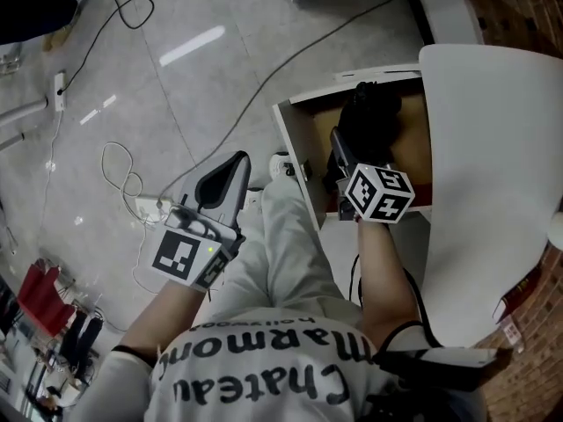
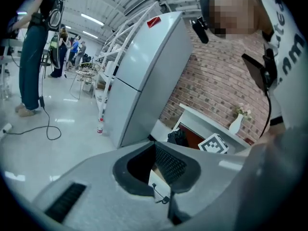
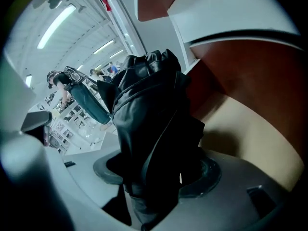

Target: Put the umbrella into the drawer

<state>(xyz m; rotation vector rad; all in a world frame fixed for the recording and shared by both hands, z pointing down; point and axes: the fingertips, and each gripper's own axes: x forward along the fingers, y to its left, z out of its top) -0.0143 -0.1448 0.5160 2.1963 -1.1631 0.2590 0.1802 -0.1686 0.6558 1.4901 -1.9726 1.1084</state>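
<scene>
In the head view, my right gripper (image 1: 349, 152) is shut on a folded black umbrella (image 1: 370, 112) and holds it inside the open white drawer (image 1: 296, 144), above its brown inside. The right gripper view fills with the umbrella's (image 3: 149, 124) crumpled black fabric, clamped between the jaws of the right gripper (image 3: 154, 174), with the drawer's tan bottom (image 3: 252, 136) behind it. My left gripper (image 1: 226, 174) hangs over the floor left of the drawer, jaws together and holding nothing. From the left gripper (image 2: 159, 171) view, the drawer (image 2: 191, 132) and umbrella (image 2: 177, 137) lie ahead.
A white tabletop (image 1: 493, 192) overhangs the drawer's right side. Cables and a power strip (image 1: 148, 206) lie on the tiled floor at left. A grey fridge (image 2: 144, 71), a brick wall and a white vase (image 2: 236, 124) stand beyond. People stand far off.
</scene>
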